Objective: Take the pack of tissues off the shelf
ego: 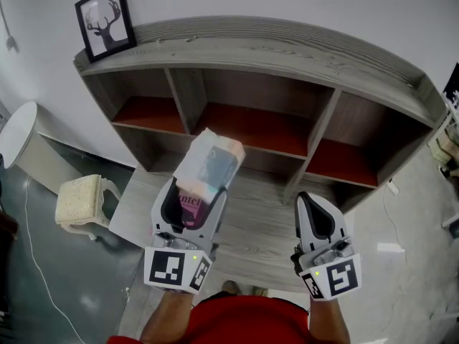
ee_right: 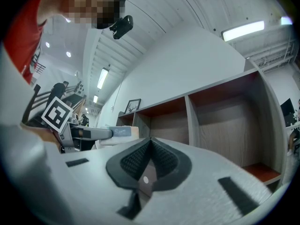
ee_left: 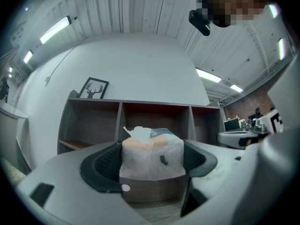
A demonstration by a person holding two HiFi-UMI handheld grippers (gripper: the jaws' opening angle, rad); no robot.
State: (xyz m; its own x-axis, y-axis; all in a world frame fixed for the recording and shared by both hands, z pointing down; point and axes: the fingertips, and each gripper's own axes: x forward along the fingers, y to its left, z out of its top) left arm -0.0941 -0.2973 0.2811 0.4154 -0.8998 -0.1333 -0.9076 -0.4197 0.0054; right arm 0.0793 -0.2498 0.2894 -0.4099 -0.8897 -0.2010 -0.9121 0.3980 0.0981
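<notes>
Tissue pack (ee_left: 152, 153) between left claw (ee_left: 151, 162) pads

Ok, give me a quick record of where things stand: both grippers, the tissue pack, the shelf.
left gripper: jaws wide, clamped on the pack of tissues, one pad on each side
pack of tissues: out of the shelf, held in the air before its middle compartment
right gripper: jaws together, nothing between them, apart from the pack
shelf: three open compartments across, framed deer picture on top at its left end
task state: pack looks taken out
</notes>
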